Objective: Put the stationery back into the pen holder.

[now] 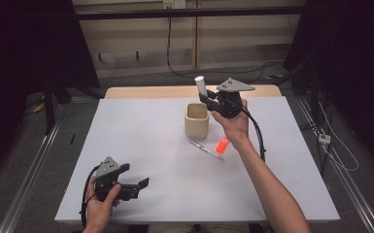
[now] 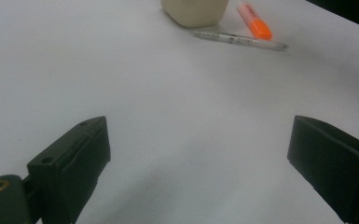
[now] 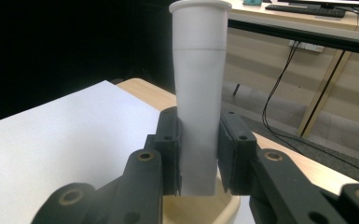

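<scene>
A white tube-shaped stick (image 3: 198,93) stands upright between the pads of my right gripper (image 3: 199,154), which is shut on it. In the high view the right gripper (image 1: 205,97) holds the white stick (image 1: 200,84) just above the cream square cup (image 1: 196,120) near the table's far middle. The cup's rim (image 3: 200,205) shows right below the stick's lower end. My left gripper (image 1: 135,178) rests low at the near left of the table, open, with nothing between its jaws. In the left gripper view its two black fingers (image 2: 81,158) stand wide apart over bare white table.
A clear pen (image 1: 206,149) and an orange highlighter (image 1: 222,144) lie on the white table (image 1: 145,131) just in front of the cup; the pen (image 2: 240,39) and highlighter (image 2: 255,21) also appear in the left gripper view. Cables and a dark floor lie beyond the far edge.
</scene>
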Demonstrator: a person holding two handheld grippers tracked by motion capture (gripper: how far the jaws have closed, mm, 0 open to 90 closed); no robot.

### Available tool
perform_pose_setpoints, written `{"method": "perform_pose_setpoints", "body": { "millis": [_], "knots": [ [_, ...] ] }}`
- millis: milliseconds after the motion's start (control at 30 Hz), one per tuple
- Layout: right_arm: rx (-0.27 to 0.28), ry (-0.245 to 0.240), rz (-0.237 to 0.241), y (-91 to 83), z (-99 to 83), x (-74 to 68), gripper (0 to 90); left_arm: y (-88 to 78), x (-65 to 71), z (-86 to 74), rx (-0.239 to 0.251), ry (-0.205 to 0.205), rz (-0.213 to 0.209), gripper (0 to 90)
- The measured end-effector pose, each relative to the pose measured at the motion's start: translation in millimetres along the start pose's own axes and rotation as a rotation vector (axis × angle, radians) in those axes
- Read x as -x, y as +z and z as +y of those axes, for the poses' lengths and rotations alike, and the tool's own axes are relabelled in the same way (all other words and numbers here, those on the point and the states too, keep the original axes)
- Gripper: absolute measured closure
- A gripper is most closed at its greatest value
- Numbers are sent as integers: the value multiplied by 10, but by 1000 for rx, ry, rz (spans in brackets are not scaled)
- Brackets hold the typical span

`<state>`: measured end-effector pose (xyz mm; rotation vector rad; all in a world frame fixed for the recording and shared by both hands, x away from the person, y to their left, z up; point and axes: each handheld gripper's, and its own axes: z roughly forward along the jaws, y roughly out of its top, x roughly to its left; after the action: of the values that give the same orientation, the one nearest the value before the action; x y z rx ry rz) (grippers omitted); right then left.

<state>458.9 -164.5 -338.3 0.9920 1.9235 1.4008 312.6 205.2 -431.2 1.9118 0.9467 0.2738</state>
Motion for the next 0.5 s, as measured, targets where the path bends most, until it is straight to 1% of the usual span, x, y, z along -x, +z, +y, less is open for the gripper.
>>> {"method": "perform_pose_setpoints", "body": {
  "millis": [100, 133, 233, 267, 300, 333, 400, 467, 500],
  "knots": [
    [-2, 19, -3, 63, -39, 12, 721, 11, 7, -4, 6, -1, -4, 57],
    [-8, 22, -4, 82, -58, 14, 721, 11, 8, -3, 1, 2, -5, 57],
    [-33, 18, -11, 145, -112, 23, 721, 23, 16, -6, -10, 6, -14, 57],
    [-37, 10, -14, 164, -131, 22, 721, 28, 19, -6, -18, 8, -17, 57],
    [-39, 17, -14, 176, -150, 22, 721, 34, 18, -5, -20, 14, -18, 57],
    [-41, 21, -12, 185, -171, 28, 721, 42, 23, -8, -19, 7, -20, 57],
    [-49, 28, -17, 204, -213, 40, 721, 47, 25, -6, -28, 12, -25, 57],
    [-57, 33, -18, 217, -246, 50, 721, 45, 29, -7, -25, 14, -21, 57],
    [-52, 34, -20, 223, -262, 53, 720, 43, 28, -7, -24, 13, -21, 57]
  ]
}}
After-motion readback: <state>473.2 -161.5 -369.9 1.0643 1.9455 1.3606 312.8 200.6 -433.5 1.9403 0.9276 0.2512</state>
